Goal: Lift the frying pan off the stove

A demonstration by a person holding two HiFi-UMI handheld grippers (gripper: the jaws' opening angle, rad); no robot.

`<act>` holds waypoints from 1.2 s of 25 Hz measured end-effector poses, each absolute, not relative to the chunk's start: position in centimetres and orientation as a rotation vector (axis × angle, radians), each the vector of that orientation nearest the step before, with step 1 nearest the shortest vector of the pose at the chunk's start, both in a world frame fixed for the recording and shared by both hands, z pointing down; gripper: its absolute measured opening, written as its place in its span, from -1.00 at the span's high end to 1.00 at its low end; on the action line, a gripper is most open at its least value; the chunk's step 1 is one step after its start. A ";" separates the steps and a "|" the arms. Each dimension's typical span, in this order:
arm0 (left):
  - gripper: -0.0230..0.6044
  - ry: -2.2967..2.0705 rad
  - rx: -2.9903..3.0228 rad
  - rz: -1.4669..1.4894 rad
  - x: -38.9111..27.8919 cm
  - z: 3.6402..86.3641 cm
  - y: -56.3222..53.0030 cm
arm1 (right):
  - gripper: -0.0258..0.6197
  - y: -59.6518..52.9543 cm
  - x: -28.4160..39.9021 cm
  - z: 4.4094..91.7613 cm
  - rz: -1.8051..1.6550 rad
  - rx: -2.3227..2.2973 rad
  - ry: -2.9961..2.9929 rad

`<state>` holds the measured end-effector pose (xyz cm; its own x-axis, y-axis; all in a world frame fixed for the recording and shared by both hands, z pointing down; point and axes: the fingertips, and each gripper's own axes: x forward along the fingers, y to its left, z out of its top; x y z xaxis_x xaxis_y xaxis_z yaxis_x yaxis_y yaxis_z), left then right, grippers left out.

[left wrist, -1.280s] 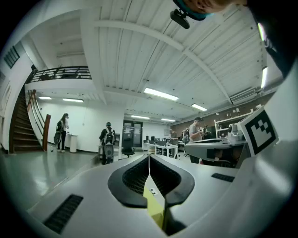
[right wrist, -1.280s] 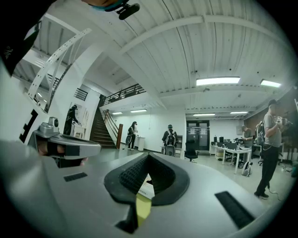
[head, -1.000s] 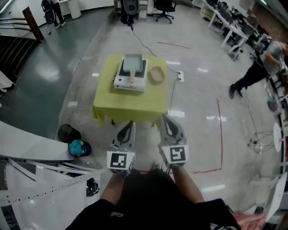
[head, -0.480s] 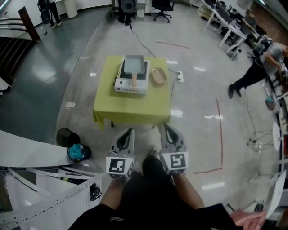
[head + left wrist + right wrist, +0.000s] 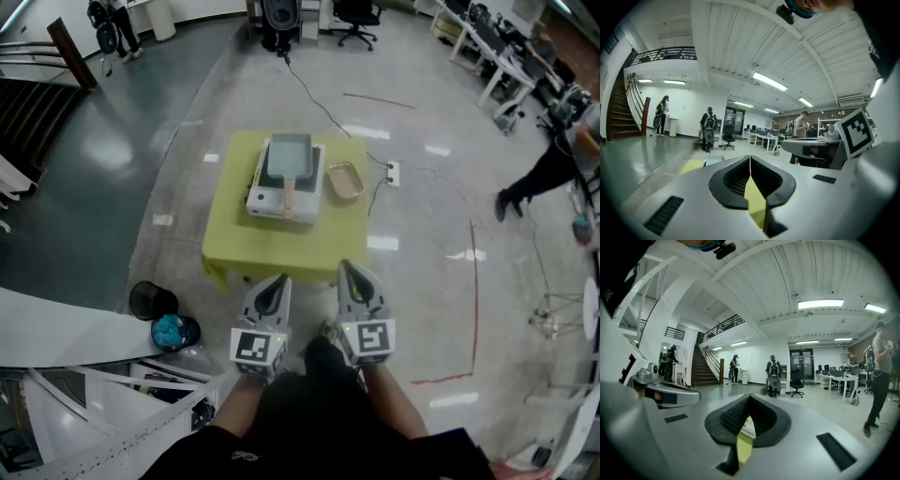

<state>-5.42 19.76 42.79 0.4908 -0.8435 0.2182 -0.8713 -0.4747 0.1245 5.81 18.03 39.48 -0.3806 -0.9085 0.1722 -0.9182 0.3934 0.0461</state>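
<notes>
In the head view a grey rectangular frying pan (image 5: pixel 289 155) sits on a white portable stove (image 5: pixel 272 199), its wooden handle (image 5: pixel 289 194) pointing towards me. The stove stands on a small table with a yellow cloth (image 5: pixel 272 246). My left gripper (image 5: pixel 277 282) and right gripper (image 5: pixel 350 273) hang side by side short of the table's near edge, well apart from the pan. Both are shut and hold nothing. In the left gripper view the jaws meet at the left gripper's (image 5: pixel 750 157) tip, and in the right gripper view at the right gripper's (image 5: pixel 749 396) tip.
A shallow wooden tray (image 5: pixel 345 180) lies on the table right of the stove. A power strip (image 5: pixel 392 173) with a cable lies on the floor beyond. A black bin (image 5: pixel 150 300) and a blue bundle (image 5: pixel 171 331) stand at the left, by white railing. A person (image 5: pixel 548 164) walks at the far right.
The table with stove and pan has come closer to me and sits lower in the head view. Both grippers stay shut and side by side.
</notes>
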 end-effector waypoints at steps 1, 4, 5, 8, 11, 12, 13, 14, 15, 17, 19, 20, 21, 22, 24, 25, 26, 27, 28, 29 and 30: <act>0.78 -1.474 2.507 0.191 -5.1 42.8 18.7 | 0.87 17.1 6.2 39.9 0.091 1.622 -2.479; 0.78 -1.488 2.465 0.190 -4.1 43.4 15.8 | 0.87 14.5 7.3 41.0 0.133 1.567 -2.498; 0.78 -1.492 2.453 0.196 -3.7 43.6 14.9 | 0.87 13.7 7.7 41.3 0.150 1.551 -2.508; 0.78 -1.494 2.425 0.237 -2.6 44.7 12.8 | 0.87 11.5 8.5 41.4 0.223 1.519 -2.537; 0.78 -1.502 2.390 0.265 -1.6 45.6 11.0 | 0.87 9.8 9.3 42.8 0.238 1.444 -2.551; 0.78 -1.504 2.380 0.270 -1.3 45.8 10.4 | 0.87 9.2 9.4 43.1 0.245 1.425 -2.565; 0.78 -1.506 2.371 0.275 -1.0 45.9 9.9 | 0.87 8.7 9.5 43.2 0.258 1.411 -2.579; 0.78 -1.506 2.361 0.281 -0.8 46.1 9.4 | 0.87 8.3 9.6 43.1 0.276 1.400 -2.590; 0.78 -1.504 2.350 0.287 -0.7 46.3 9.0 | 0.87 7.9 9.6 42.9 0.296 1.393 -2.598; 0.78 -1.501 2.332 0.293 -0.7 46.7 8.2 | 0.87 7.3 9.7 42.9 0.315 1.382 -2.609; 0.78 -1.504 2.316 0.295 -0.8 46.9 7.3 | 0.87 6.8 9.9 43.8 0.308 1.363 -2.605; 0.78 -1.505 2.309 0.298 -0.9 47.0 6.9 | 0.87 6.4 9.9 44.2 0.317 1.359 -2.602; 0.78 -1.505 2.304 0.302 -0.9 47.1 6.4 | 0.87 5.9 9.9 44.3 0.338 1.360 -2.602; 0.78 -1.501 2.300 0.308 -1.0 47.3 5.9 | 0.87 5.4 9.9 44.3 0.359 1.363 -2.603; 0.78 -1.491 2.292 0.321 -1.1 47.8 4.9 | 0.87 4.6 9.7 44.5 0.388 1.363 -2.596; 0.78 -1.485 2.286 0.326 -1.3 48.2 4.4 | 0.87 4.2 9.6 44.8 0.396 1.359 -2.589; 0.78 -1.478 2.280 0.328 -1.5 48.7 3.8 | 0.87 3.9 9.5 45.4 0.399 1.353 -2.580; 0.78 -1.470 2.274 0.328 -1.7 49.1 3.1 | 0.87 3.5 9.4 46.0 0.405 1.345 -2.571; 0.78 -1.459 2.268 0.325 -2.0 49.4 2.4 | 0.87 3.0 9.2 46.5 0.417 1.338 -2.563; 0.78 -1.445 2.260 0.320 -2.2 49.8 1.6 | 0.87 2.6 9.0 46.8 0.433 1.332 -2.557; 0.78 -1.428 2.250 0.313 -2.4 50.2 0.8 | 0.87 2.1 8.7 46.9 0.455 1.327 -2.550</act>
<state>-2.37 0.85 50.16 0.4368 -0.7950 0.4210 -0.8982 -0.3595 0.2531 8.72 2.05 46.89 -0.5631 -0.7527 0.3411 -0.8242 0.5415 -0.1656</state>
